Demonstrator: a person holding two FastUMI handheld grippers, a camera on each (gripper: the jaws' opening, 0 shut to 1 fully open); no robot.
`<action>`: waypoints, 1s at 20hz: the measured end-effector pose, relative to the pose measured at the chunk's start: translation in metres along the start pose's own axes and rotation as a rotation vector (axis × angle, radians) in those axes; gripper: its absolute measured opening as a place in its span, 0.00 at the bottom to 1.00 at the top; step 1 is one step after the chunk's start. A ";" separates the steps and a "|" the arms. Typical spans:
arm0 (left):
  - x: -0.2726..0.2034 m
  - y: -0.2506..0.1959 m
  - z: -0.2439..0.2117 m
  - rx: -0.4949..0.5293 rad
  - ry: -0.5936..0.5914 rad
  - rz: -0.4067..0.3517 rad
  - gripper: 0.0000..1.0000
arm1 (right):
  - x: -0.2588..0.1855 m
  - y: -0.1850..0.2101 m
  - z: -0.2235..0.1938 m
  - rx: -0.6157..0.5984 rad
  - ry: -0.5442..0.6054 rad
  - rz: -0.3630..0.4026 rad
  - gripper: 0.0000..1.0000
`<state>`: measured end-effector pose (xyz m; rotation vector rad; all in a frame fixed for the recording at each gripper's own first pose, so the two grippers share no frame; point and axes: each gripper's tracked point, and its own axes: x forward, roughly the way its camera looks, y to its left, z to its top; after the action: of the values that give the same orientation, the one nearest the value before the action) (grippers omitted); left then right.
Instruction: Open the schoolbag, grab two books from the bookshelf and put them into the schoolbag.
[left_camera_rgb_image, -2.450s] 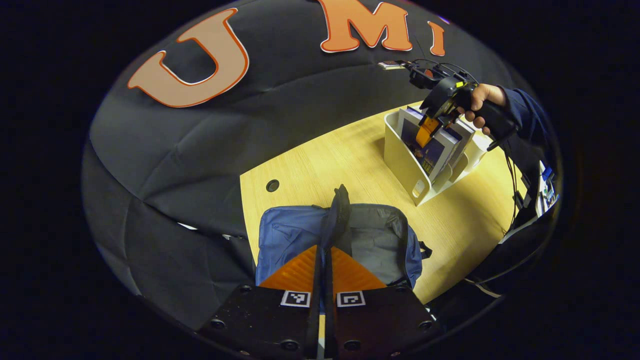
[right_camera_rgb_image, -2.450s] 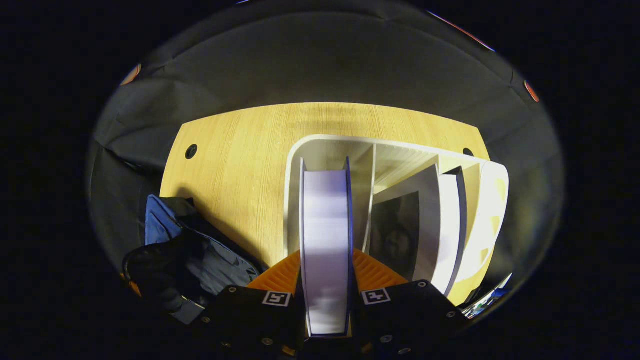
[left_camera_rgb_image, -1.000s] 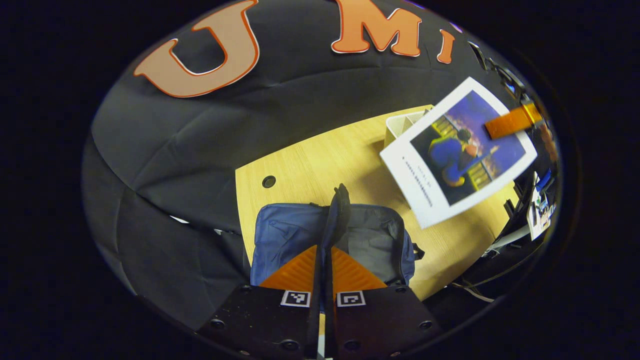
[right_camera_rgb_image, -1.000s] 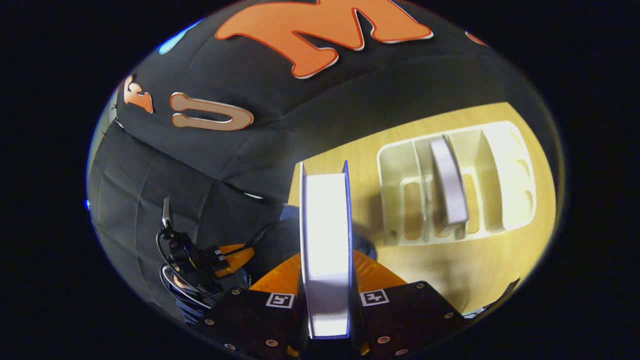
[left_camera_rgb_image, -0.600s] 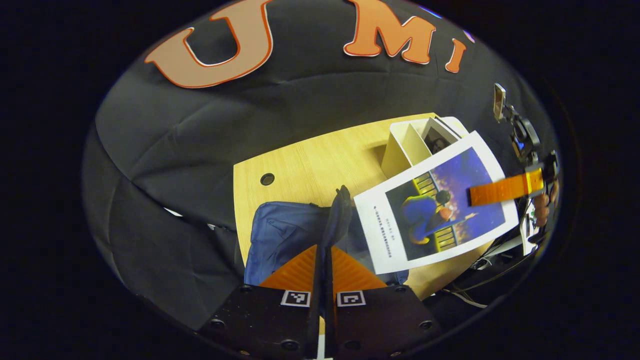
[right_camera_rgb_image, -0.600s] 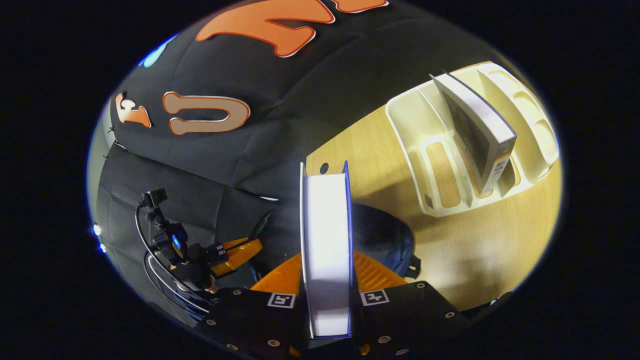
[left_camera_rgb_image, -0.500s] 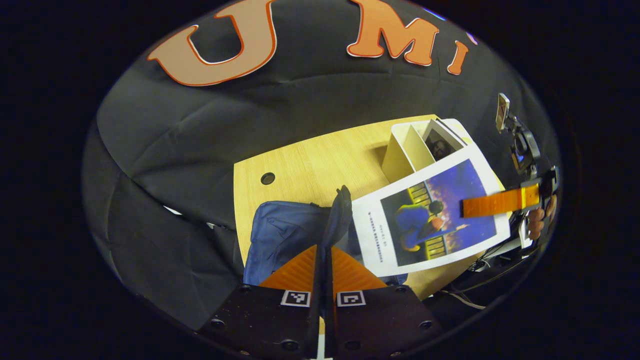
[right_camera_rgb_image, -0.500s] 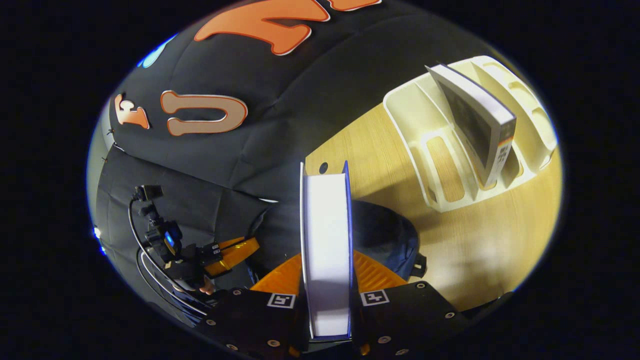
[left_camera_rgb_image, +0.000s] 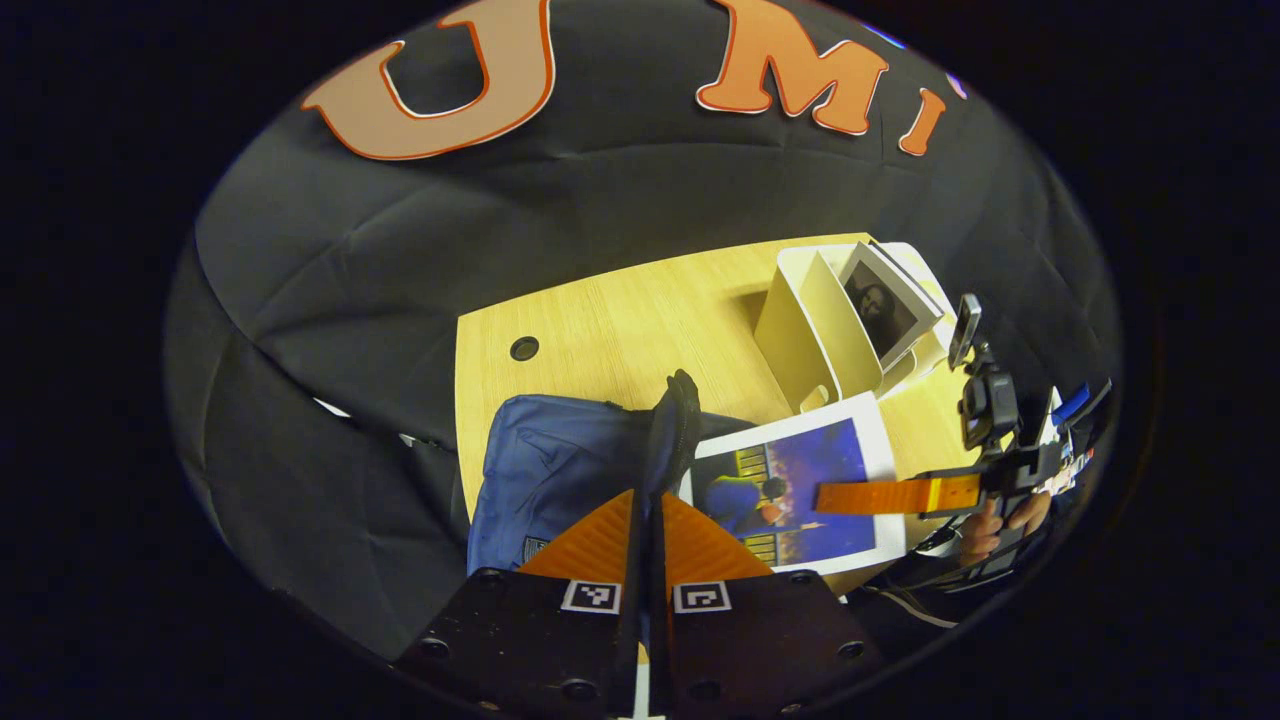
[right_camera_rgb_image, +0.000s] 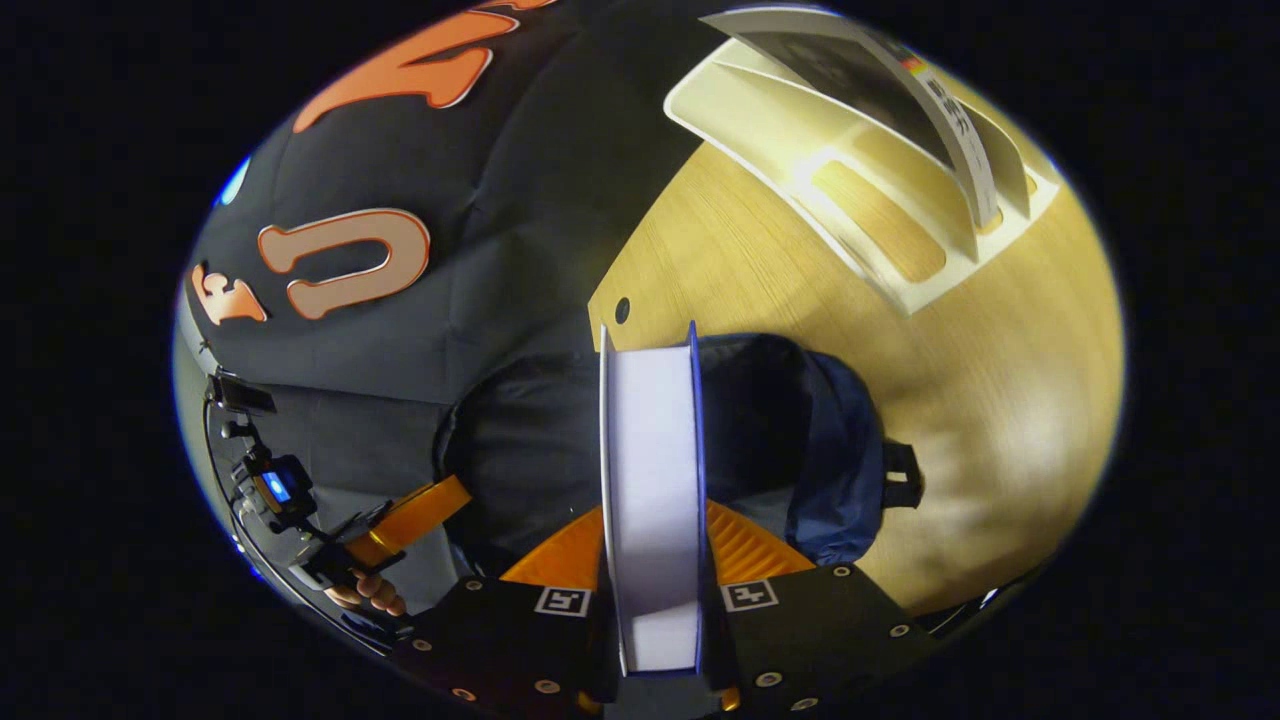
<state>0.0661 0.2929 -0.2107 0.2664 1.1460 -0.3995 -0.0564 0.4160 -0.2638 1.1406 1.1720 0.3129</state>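
Over the open blue schoolbag (left_camera_rgb_image: 560, 470), the right gripper (right_camera_rgb_image: 655, 560) clamps a stiff, fairly light paperback book (right_camera_rgb_image: 652, 480) by its edge, while the left gripper (left_camera_rgb_image: 648, 530) pinches the soft bag flap (left_camera_rgb_image: 672, 430) upright, jaws closed on it.

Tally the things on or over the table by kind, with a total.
Books: 2, one held over the bag, one in the rack
Schoolbag: 1
Bookshelf rack: 1
Claws: 2, left, right
Total: 6
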 end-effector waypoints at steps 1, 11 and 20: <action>0.001 -0.001 0.000 -0.006 0.005 -0.001 0.05 | 0.008 -0.003 -0.003 0.004 -0.006 0.009 0.32; 0.012 -0.035 -0.005 0.027 0.071 -0.028 0.05 | 0.081 -0.012 -0.018 0.031 0.008 0.057 0.33; 0.024 -0.079 -0.017 0.090 0.119 -0.091 0.05 | 0.112 -0.025 -0.028 0.008 -0.014 0.066 0.33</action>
<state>0.0263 0.2248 -0.2399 0.3209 1.2611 -0.5223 -0.0417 0.5001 -0.3451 1.1885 1.1259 0.3506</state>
